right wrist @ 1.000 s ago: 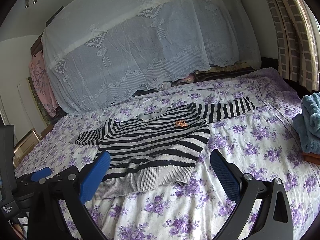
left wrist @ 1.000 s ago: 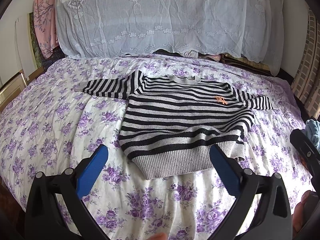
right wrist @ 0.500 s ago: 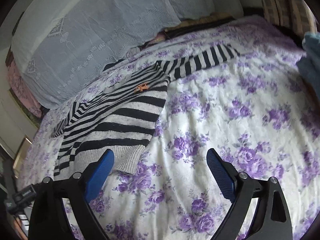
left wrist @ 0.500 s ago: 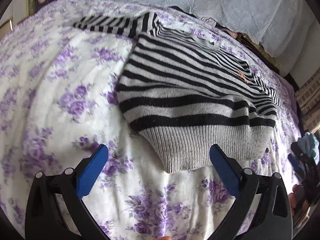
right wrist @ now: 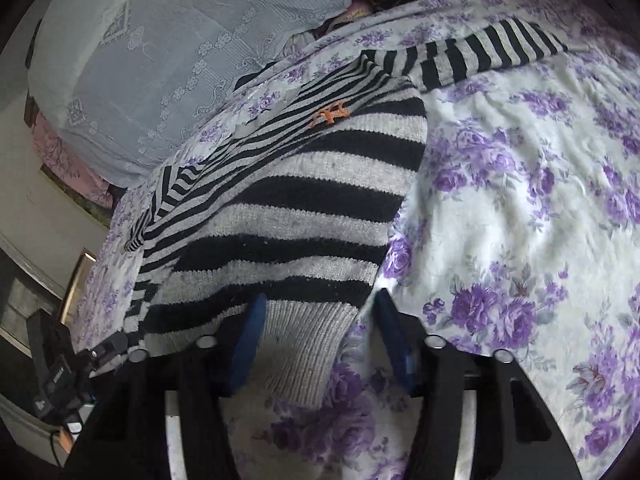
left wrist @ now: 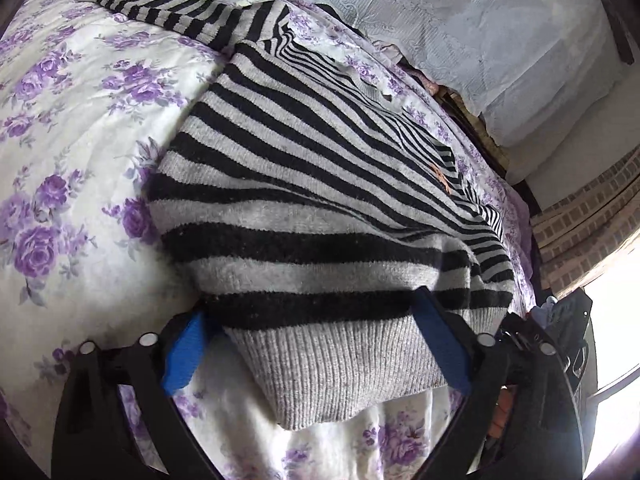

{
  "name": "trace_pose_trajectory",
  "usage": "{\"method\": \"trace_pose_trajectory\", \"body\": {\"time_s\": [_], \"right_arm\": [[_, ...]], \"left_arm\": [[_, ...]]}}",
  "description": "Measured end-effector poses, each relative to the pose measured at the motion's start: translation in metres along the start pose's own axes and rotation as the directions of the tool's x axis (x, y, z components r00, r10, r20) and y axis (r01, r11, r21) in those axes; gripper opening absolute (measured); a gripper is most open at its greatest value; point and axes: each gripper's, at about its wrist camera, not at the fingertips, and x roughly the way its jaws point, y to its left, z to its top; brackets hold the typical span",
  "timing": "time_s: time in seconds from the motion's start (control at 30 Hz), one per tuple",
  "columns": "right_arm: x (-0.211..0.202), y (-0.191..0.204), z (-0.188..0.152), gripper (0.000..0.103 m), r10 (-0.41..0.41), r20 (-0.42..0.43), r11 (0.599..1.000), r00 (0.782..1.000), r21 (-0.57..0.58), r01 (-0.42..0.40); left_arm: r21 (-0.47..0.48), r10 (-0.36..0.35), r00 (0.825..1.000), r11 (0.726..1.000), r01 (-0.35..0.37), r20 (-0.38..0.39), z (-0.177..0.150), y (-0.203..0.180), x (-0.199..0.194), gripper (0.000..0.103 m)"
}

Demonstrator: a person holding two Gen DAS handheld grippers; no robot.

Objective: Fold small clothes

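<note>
The left gripper (left wrist: 316, 344) and the right gripper (right wrist: 320, 330) are being closed around the striped sweater's (left wrist: 320, 184) ribbed hem (left wrist: 340, 364), not yet pinched. The soft, light knit is probably best being held at both hem corners.

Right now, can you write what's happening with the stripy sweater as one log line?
step: grab hem | sweater: flat on bedspread | left gripper: closing, hem between pads | right gripper: closing on hem corner | fold: not begun

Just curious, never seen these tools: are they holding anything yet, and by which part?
Neither grips yet. Both grippers, left and right, have just been closing around the grey ribbed hem of the black-and-grey striped knit sweater.
</note>
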Motion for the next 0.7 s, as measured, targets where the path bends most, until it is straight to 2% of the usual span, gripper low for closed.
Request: {"method": "trace_pose_trajectory", "body": {"time_s": [0.07,0.1,0.17,0.3,0.37,0.4,0.43,0.47,0.5,0.6,0.7], "right_arm": [[-0.003,0.0,-0.003,0.044,0.019,0.006,1.0,1.0,-0.01,-0.019],[-0.006,-0.001,-0.004,0.044,0.045,-0.004,0.999,0.999,-0.003,-0.045],[-0.011,0.0,-0.011,0.044,0.098,-0.013,0.995,0.995,-0.003,-0.098],[0.0,0.005,-0.01,0.044,0.092,-0.04,0.996,0.995,0.011,-0.091],[0.006,-0.002,-0.005,0.027,0.104,-0.031,0.993,0.994,0.061,-0.102],[0.006,-0.005,-0.003,0.008,0.124,-0.026,0.989,0.992,0.083,-0.122],[0.004,-0.011,-0.003,0.008,0.161,-0.023,0.98,0.987,0.118,-0.157],[-0.001,-0.016,-0.004,0.008,0.17,-0.009,0.975,0.985,0.149,-0.167],[-0.01,-0.019,-0.006,0.008,0.165,0.01,0.974,0.986,0.155,-0.165],[-0.047,-0.018,-0.013,0.007,0.134,0.068,0.985,0.989,0.104,-0.141],[-0.081,-0.023,-0.028,0.007,0.117,0.063,0.992,0.991,0.048,-0.12]], "left_arm": [[-0.018,-0.015,1.0,1.0,0.015,0.002,0.0,0.006,-0.005,0.076],[-0.024,-0.021,1.0,0.999,0.021,0.002,-0.002,0.008,-0.007,0.07],[-0.027,-0.042,0.999,0.999,0.042,-0.001,-0.008,0.011,-0.013,0.065],[-0.039,-0.011,1.0,0.999,0.011,0.0,-0.009,0.011,-0.007,0.068],[-0.025,0.017,1.0,1.0,-0.017,0.002,-0.003,0.003,0.0,0.072],[-0.01,0.044,0.999,0.999,-0.044,0.003,-0.001,-0.002,0.003,0.069],[0.006,0.078,0.997,0.997,-0.078,0.008,-0.001,-0.006,0.004,0.062],[0.019,0.107,0.994,0.994,-0.107,0.006,-0.002,-0.007,0.004,0.041],[0.029,0.114,0.993,0.993,-0.114,-0.003,-0.003,-0.006,0.001,0.024],[0.007,0.081,0.997,0.997,-0.081,-0.017,-0.009,0.0,-0.019,0.017],[0.075,0.088,0.996,0.993,-0.087,-0.008,-0.019,-0.004,-0.044,0.016]]}}
